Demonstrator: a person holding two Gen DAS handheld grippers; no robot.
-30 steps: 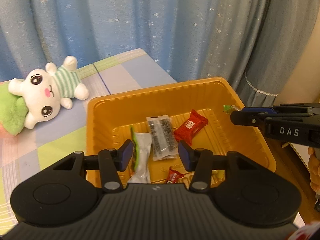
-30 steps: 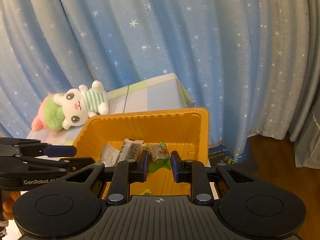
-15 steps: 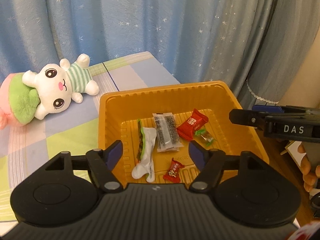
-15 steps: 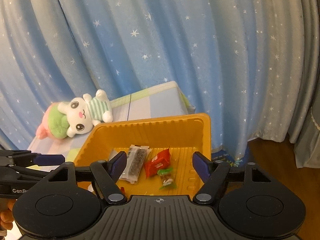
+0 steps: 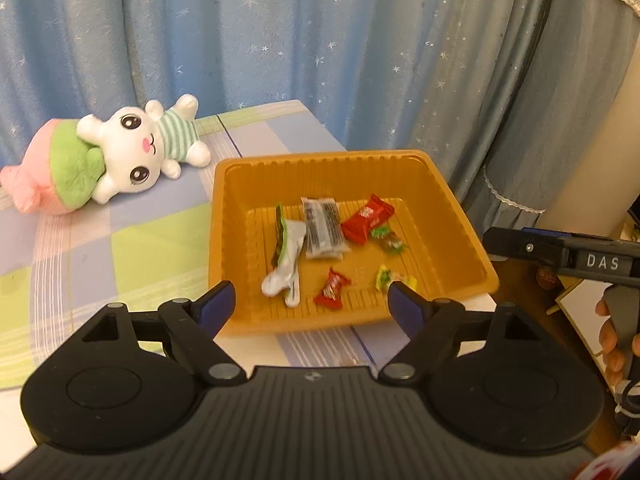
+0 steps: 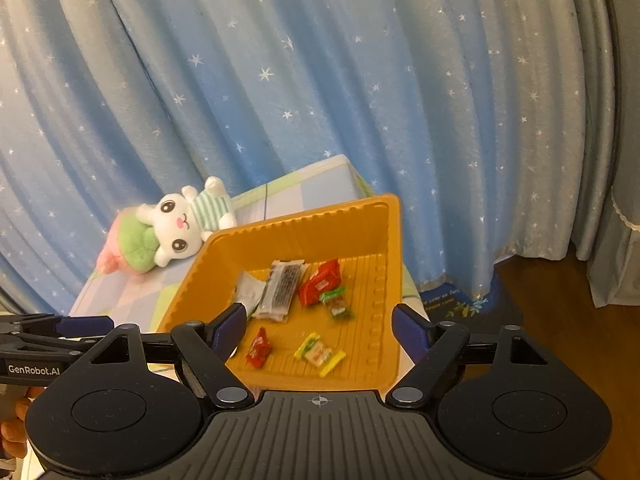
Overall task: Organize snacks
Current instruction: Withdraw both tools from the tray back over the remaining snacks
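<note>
Left wrist view: left tongs (image 5: 310, 300) and right tongs (image 6: 318, 326) opening, empty. Wrapped snacks (image 5: 322, 228) lie inside orange plastic tray (image 5: 460, 224) on checked tabletop (image 5: 120, 240). Deposit step apparently done; next, fetch any remaining snack.

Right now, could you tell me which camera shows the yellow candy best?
The right wrist view: the yellow candy lies whole between the open fingers. In the left wrist view, the left gripper's finger partly hides it.
</note>
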